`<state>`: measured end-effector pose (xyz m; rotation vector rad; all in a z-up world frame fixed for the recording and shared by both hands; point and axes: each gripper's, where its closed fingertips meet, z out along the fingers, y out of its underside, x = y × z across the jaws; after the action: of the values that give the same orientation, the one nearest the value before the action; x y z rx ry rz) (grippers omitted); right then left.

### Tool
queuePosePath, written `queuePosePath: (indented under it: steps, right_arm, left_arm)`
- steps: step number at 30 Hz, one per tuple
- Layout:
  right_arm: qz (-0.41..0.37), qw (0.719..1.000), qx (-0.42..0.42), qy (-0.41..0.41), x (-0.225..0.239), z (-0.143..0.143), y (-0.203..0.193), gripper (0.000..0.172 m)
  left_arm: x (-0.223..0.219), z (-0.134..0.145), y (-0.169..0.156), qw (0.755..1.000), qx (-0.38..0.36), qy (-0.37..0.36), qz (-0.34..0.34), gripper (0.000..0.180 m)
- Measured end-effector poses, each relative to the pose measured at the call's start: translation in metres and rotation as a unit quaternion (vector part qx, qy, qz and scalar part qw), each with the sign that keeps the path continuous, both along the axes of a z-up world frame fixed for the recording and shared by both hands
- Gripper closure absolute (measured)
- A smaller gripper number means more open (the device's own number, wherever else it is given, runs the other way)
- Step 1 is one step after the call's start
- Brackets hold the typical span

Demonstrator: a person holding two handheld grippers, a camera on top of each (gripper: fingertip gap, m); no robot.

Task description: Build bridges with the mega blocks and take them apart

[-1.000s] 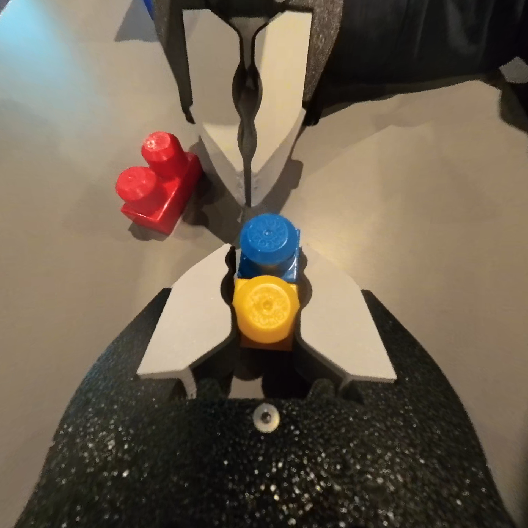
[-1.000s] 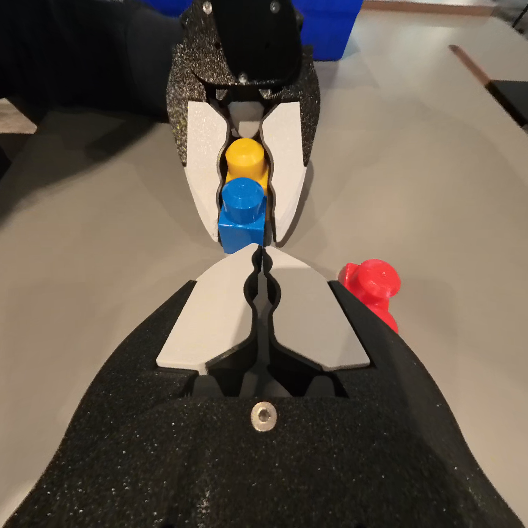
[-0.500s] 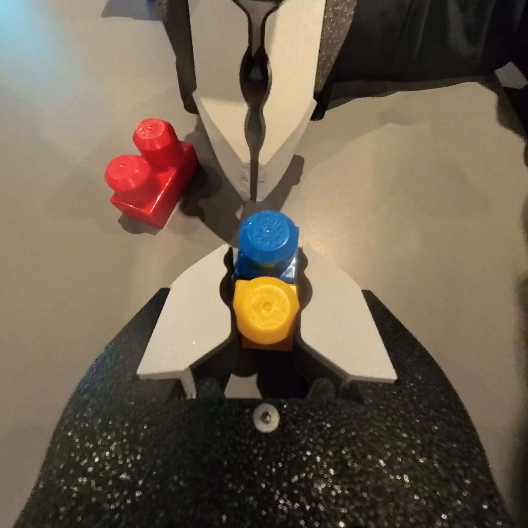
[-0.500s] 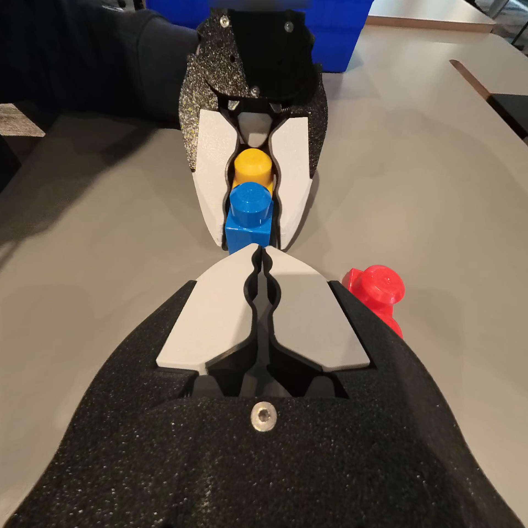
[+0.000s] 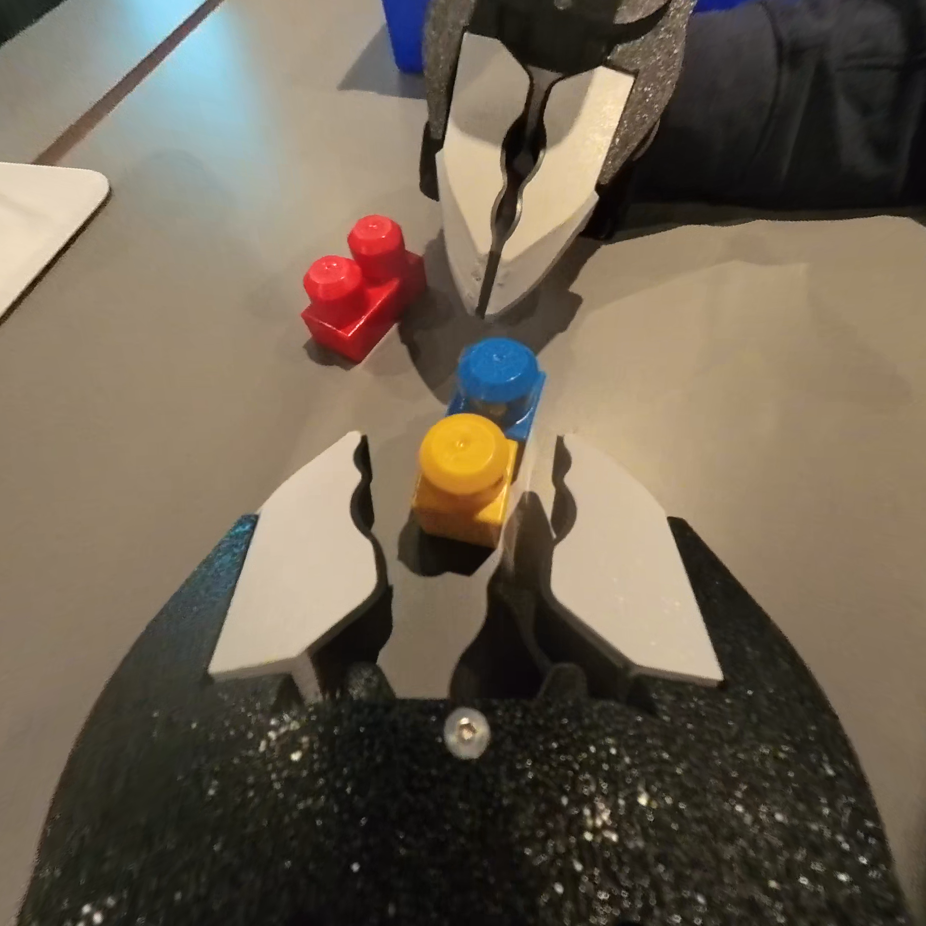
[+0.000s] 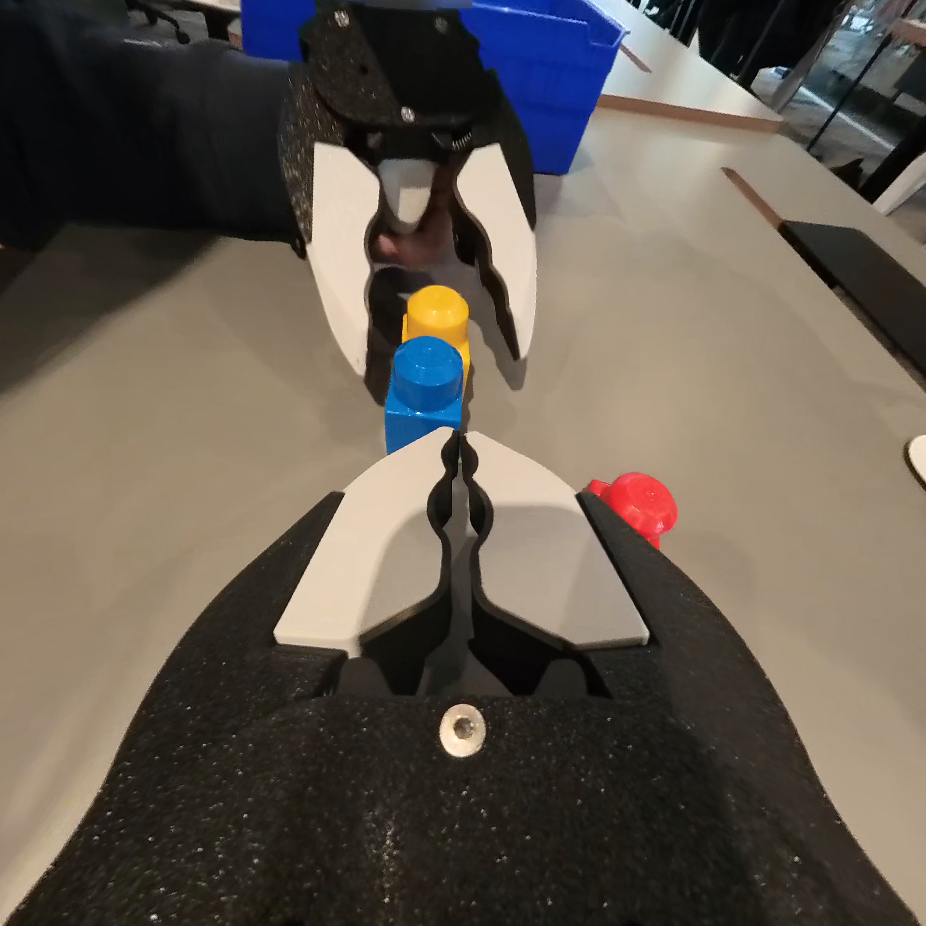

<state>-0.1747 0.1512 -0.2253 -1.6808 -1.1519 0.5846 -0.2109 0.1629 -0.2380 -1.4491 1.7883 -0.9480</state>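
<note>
A yellow one-stud block (image 5: 463,483) and a blue one-stud block (image 5: 498,393) stand side by side on the grey table (image 5: 701,401). My left gripper (image 5: 461,441) is open around the yellow block, with a gap on each side of it. In the right wrist view the left gripper (image 6: 441,361) also shows open above the yellow block (image 6: 437,315) and the blue block (image 6: 423,391). My right gripper (image 6: 458,436) is shut and empty, its tips just before the blue block; it also shows in the left wrist view (image 5: 483,305). A red two-stud block (image 5: 358,295) lies to the left.
A blue bin (image 6: 541,85) stands at the far side of the table. A white board (image 5: 35,220) lies at the left edge. A person's dark sleeve (image 6: 125,135) lies behind the left gripper. A dark strip (image 6: 862,280) lies at the right. My hands' fingertips stand some 5 cm from each other. The yellow one-stud block (image 5: 463,483) is about 4 cm from my left fingertips.
My left gripper has opened and let go of the yellow and blue blocks, which stay on the table. It has also pulled back and up a little. My right gripper stays shut.
</note>
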Motion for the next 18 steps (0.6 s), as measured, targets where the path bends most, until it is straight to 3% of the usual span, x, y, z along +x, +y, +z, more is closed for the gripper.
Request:
queuePosePath:
  steps: [12, 18]
  right_arm:
    - [-0.051, 0.998, 0.045, -0.009, 0.006, 0.004, 0.004, 0.172]
    - [-0.078, 0.994, 0.071, 0.004, 0.009, 0.010, 0.006, 0.172]
  left_arm:
    - [-0.011, 0.009, 0.008, 0.997, -0.015, -0.026, 0.071, 0.110]
    - [-0.020, 0.027, 0.011, 0.982, -0.025, -0.075, 0.172, 0.107]
